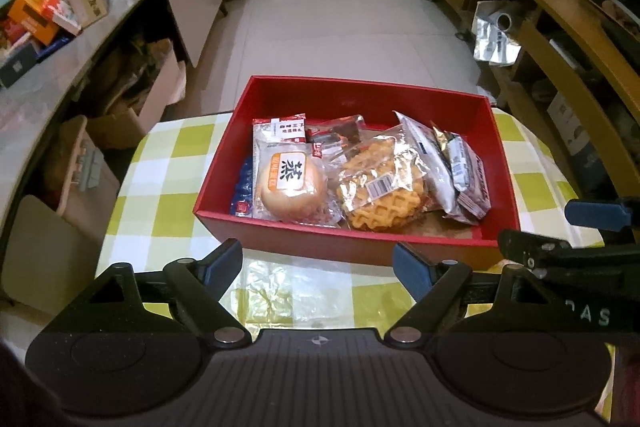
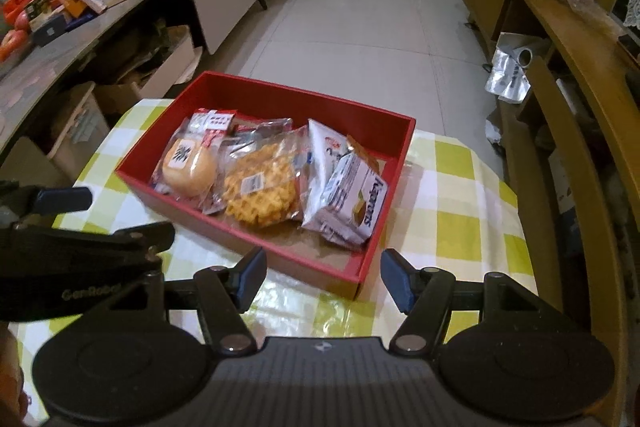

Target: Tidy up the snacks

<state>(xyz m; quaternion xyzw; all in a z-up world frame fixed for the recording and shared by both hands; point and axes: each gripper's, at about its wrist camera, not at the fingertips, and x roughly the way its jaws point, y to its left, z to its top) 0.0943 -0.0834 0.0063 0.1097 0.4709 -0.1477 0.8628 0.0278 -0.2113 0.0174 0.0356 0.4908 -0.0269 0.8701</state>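
Side by side, left hand-held gripper (image 1: 316, 267) agape, empty, right hand-held gripper (image 2: 324, 279) likewise, tilted toward red box (image 1: 352, 95)

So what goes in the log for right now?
left gripper: open, empty | right gripper: open, empty | snacks: bun, waffle, packets in red box | box on checked cloth

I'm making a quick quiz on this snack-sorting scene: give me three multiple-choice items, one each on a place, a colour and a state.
1. Where do the snacks lie?
A in the box
B on the floor
C on the sofa

2. What colour is the box?
A blue
B red
C white

3. How is the left claw?
A shut on a packet
B shut and empty
C open and empty

Key:
1 A, the waffle and bun lie inside the box.
2 B, its walls are red.
3 C, the left claw holds nothing between its spread fingers.
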